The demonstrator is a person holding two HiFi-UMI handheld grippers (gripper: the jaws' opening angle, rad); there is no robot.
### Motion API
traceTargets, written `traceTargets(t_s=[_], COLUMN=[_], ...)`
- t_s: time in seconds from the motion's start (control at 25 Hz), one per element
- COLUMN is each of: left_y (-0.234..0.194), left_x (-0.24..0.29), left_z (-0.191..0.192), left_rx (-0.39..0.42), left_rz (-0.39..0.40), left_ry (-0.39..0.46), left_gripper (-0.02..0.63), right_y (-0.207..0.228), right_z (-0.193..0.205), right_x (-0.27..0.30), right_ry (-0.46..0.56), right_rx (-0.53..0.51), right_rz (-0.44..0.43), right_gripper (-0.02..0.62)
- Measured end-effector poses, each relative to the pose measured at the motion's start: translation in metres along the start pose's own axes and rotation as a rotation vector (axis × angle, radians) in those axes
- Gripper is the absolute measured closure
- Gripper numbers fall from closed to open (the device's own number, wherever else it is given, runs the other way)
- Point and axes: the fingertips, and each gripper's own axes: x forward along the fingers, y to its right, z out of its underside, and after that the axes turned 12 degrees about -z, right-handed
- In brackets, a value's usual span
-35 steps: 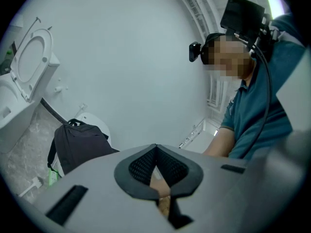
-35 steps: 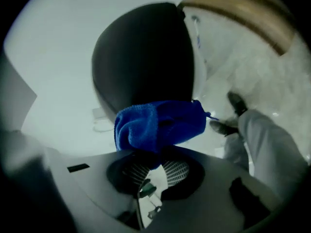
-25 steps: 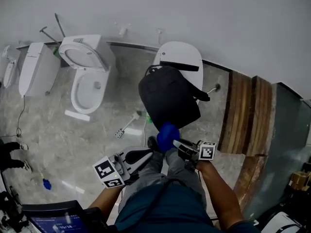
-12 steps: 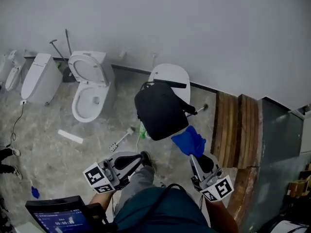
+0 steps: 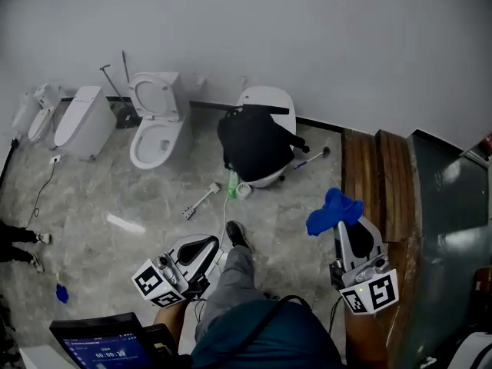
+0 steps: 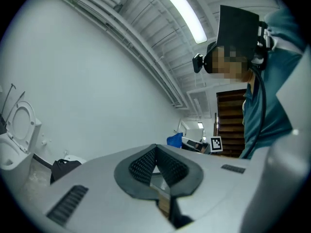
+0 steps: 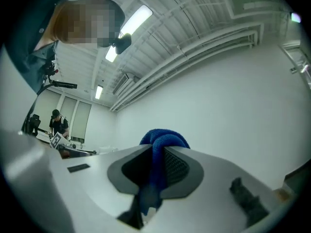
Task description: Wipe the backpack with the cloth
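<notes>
Pinching a blue cloth (image 5: 330, 210), the right hand-held gripper (image 5: 340, 226) hangs well apart from the black backpack (image 5: 254, 143), which sits on a closed toilet (image 5: 265, 98). Wiping seems not yet begun; next, the cloth must reach the backpack. The left hand-held gripper (image 5: 215, 244) is pressed together, empty. Grey marbled floor (image 5: 92, 183), white wall (image 5: 307, 37) behind the backpack.

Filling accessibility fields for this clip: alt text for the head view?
The right claw grips a blue cloth, well clear of the black backpack that sits on a closed toilet. The left claw is shut and empty. An open toilet stands left of the backpack.
</notes>
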Motion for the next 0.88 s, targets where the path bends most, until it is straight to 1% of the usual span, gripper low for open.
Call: traceTargets(t_s=[0.16,0.24,0.4,0.48,0.64,0.76,0.88], left_y=[0.065,0.086,0.107,0.119,0.137,0.143,0.148], left_x=[-0.038,-0.055,-0.08,-0.097,-0.135,-0.158,-0.18], left_z=[-0.015,-0.027,-0.038,-0.036,-0.028,-0.025,-0.027], left_rx=[0.052,0.074,0.097,0.109,0.148,0.145,0.138], left_rz=[0.012,0.011,0.006,-0.006,-0.024,-0.011,0.016], left_ry=[0.011,0.016,0.0,-0.01,-0.02,-0.019,-0.015], left_gripper=[0.601,0.601,0.601,0.601,0.601,0.601,0.601], right_y=[-0.042,-0.062,-0.088,-0.105,-0.15,-0.184,-0.214], right_z=[-0.014,-0.025,-0.038,-0.032,-0.012,-0.006,-0.009], right_x=[-0.056,-0.072,-0.096,-0.107,-0.123,-0.13,-0.132], right_ry=[-0.004,-0.007,0.012,0.013,-0.003,-0.023,-0.044], right_rx=[0.051,0.066,0.103,0.132,0.183,0.178,0.168], right_rz=[0.001,-0.012,-0.005,-0.013,-0.058,-0.078,-0.065], right_gripper=[0.541,0.541,0.541,0.541,0.541,0.541,0.549])
